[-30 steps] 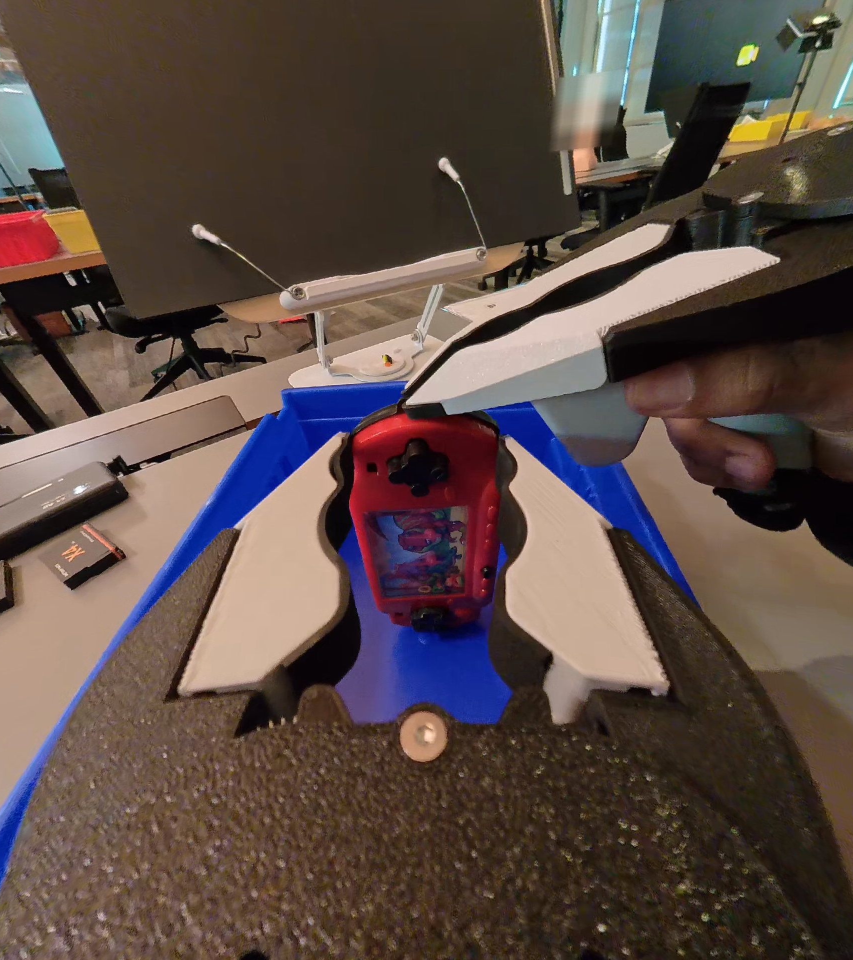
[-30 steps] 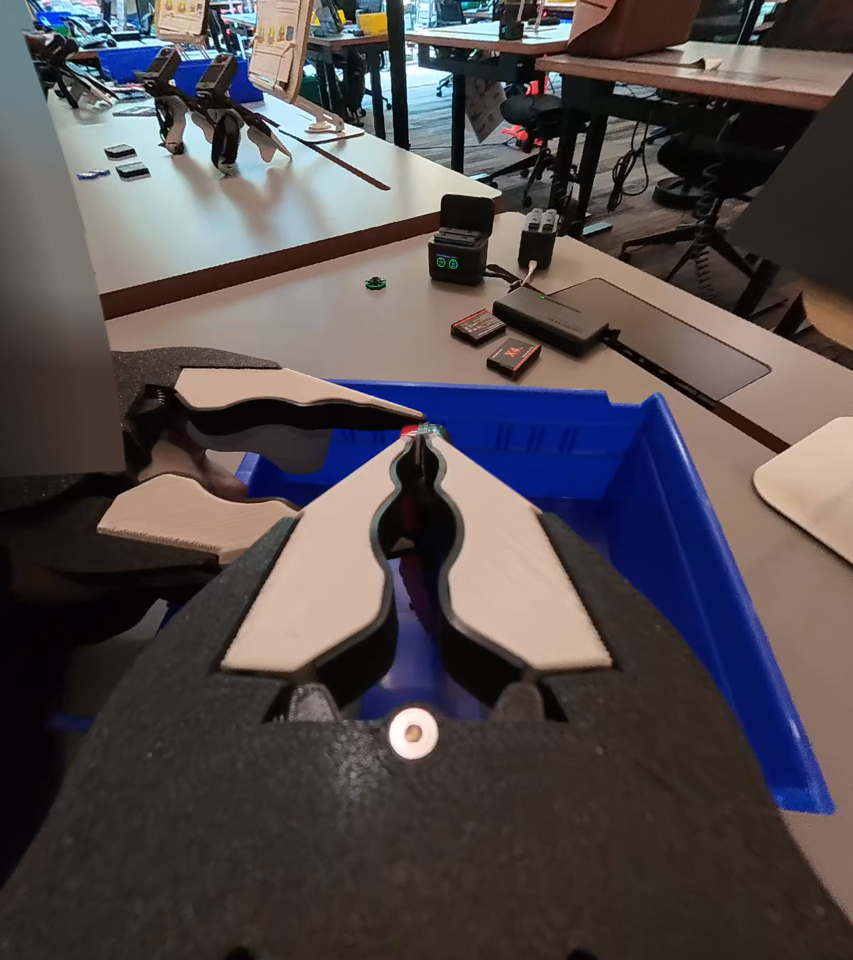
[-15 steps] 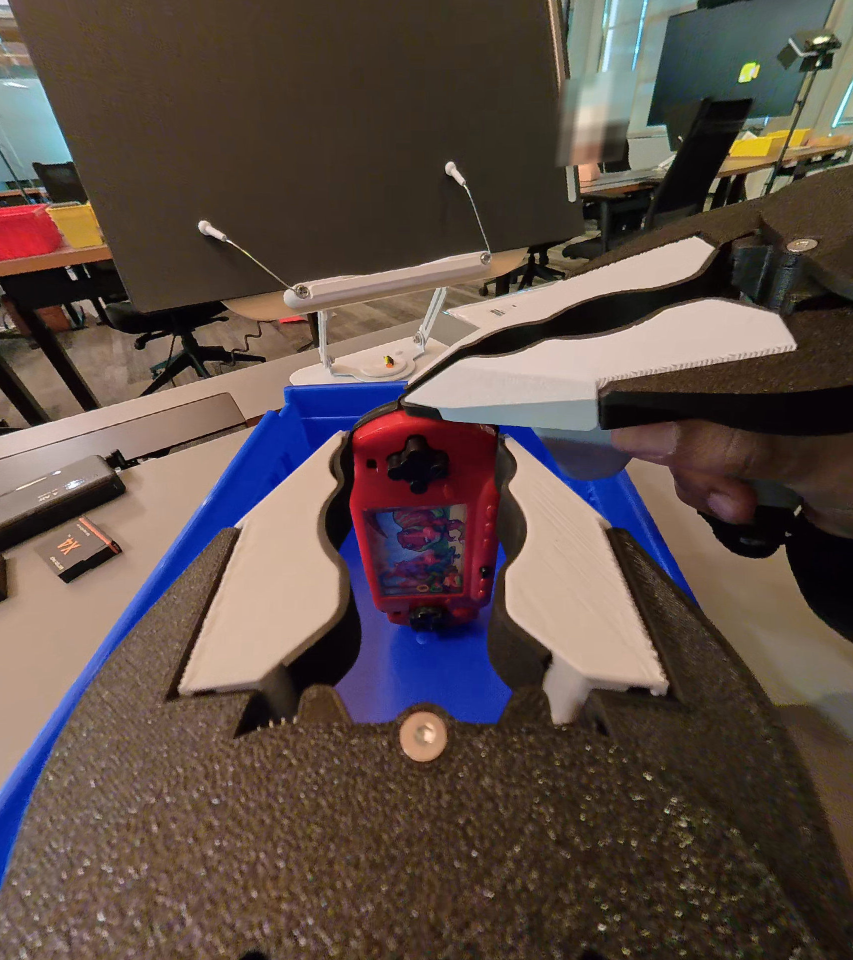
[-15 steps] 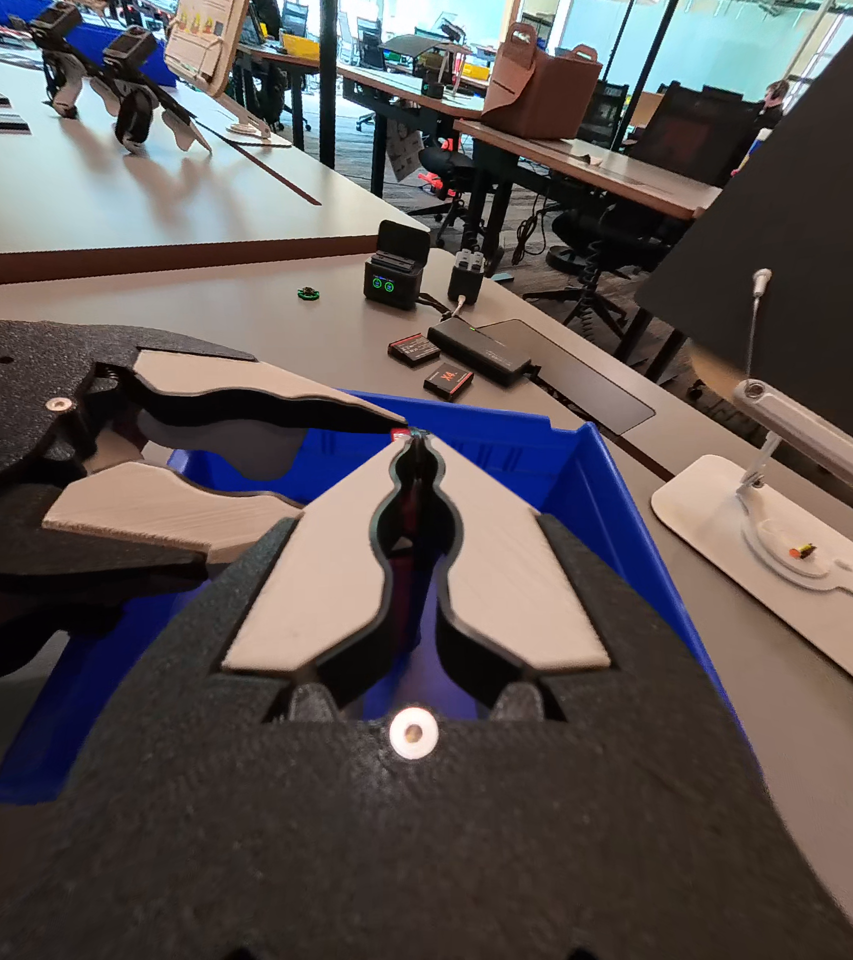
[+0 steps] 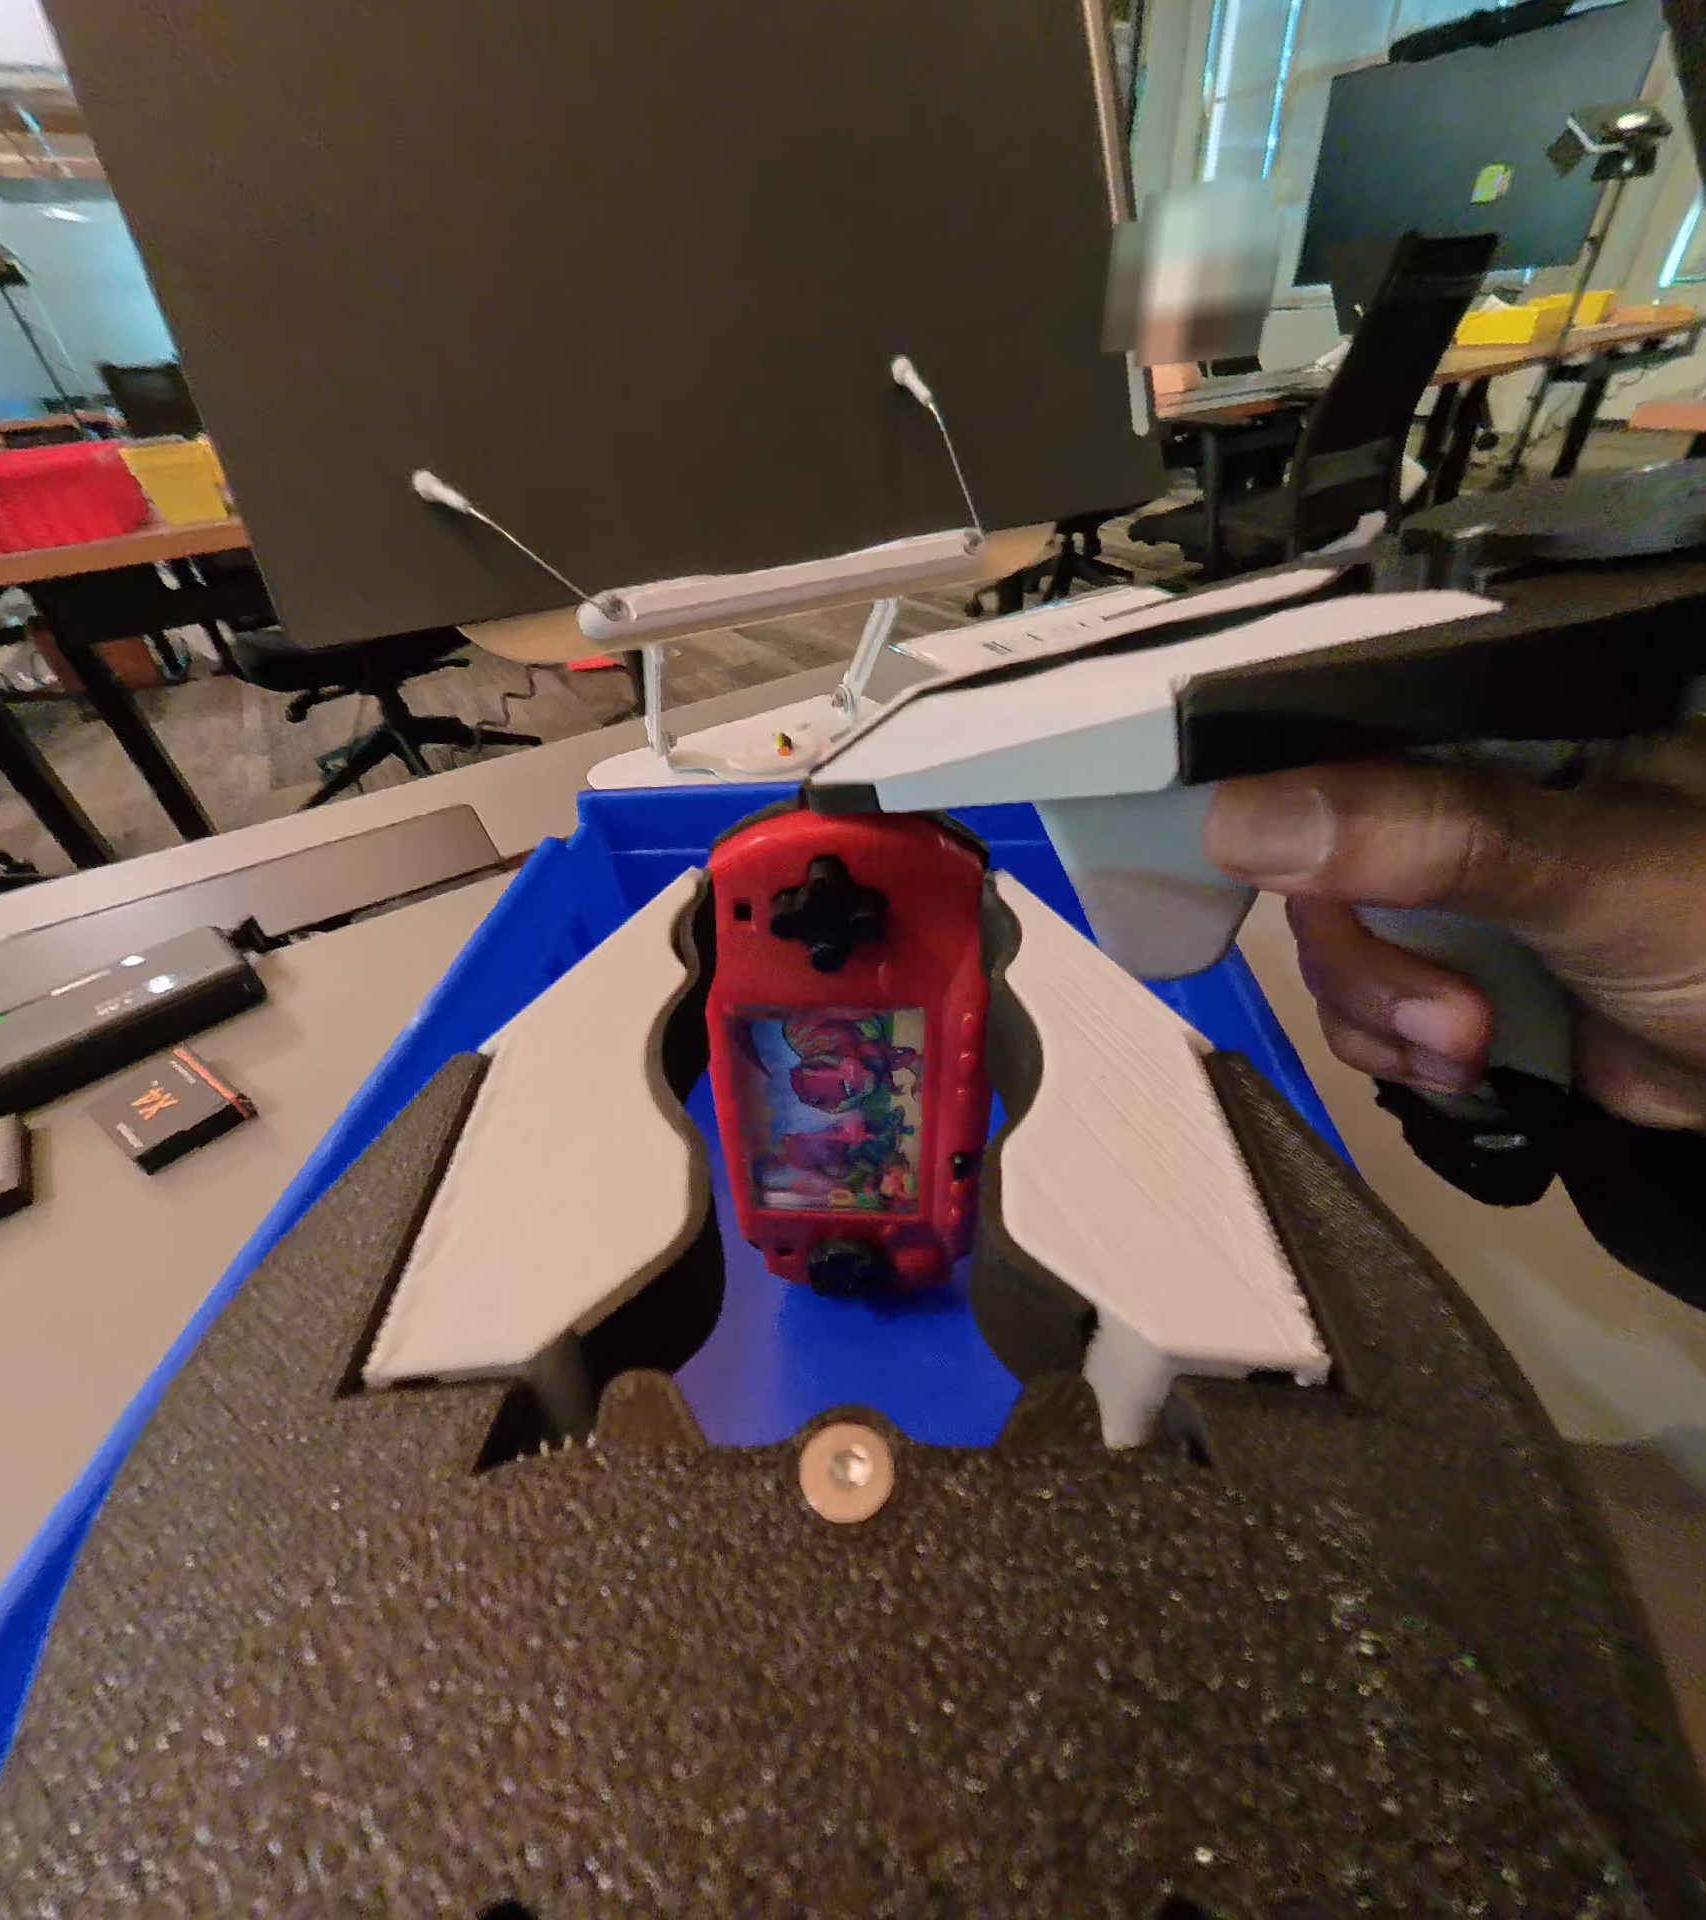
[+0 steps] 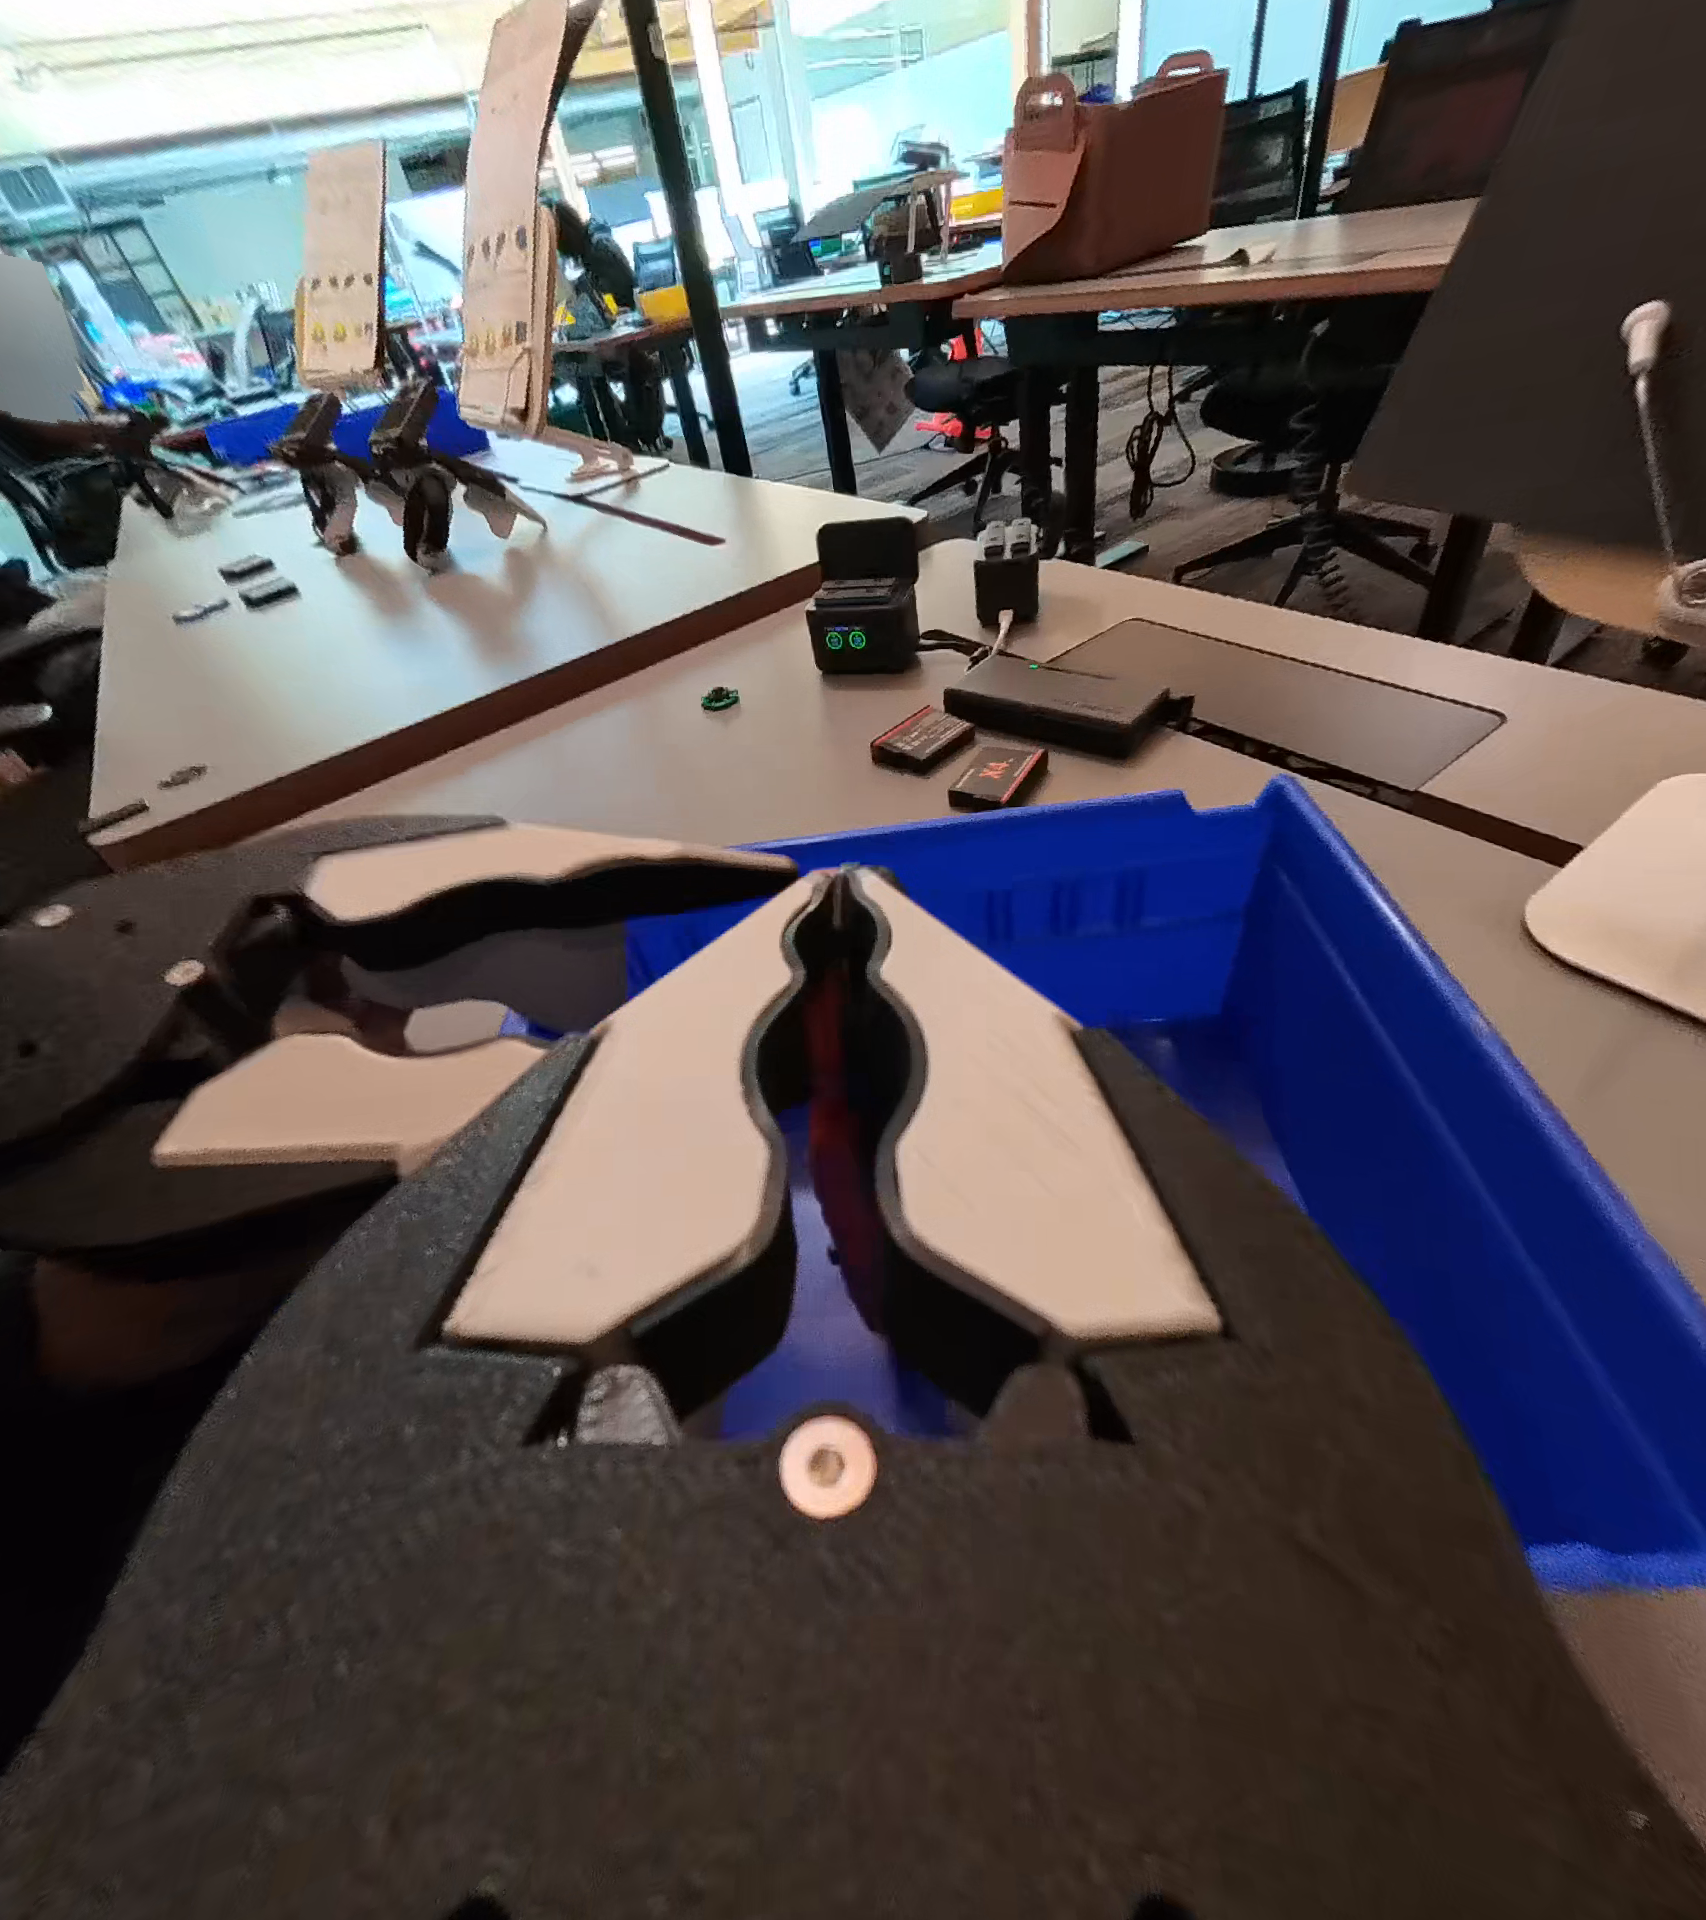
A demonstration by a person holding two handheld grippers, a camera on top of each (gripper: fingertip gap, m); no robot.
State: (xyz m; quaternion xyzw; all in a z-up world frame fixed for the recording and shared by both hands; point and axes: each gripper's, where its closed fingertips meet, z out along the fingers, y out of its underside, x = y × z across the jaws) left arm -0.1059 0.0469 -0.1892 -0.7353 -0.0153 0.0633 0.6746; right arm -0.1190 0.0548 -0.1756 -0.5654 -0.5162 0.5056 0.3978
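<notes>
Gripping a red handheld game (image 5: pixel 844 1049) at frame centre by its two sides above the blue bin (image 5: pixel 558 894), the left gripper (image 5: pixel 844 1081) stays square; from the right, the right gripper (image 5: pixel 844 795) pinches its top edge, jaws nearly closed. Contact there is partly hidden.

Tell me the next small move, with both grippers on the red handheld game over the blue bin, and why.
Probably open the right gripper. Its jaws pinch the top edge of the red plastic handheld game, while the left gripper already clamps both its sides above the blue plastic bin. One grip looks enough.
</notes>
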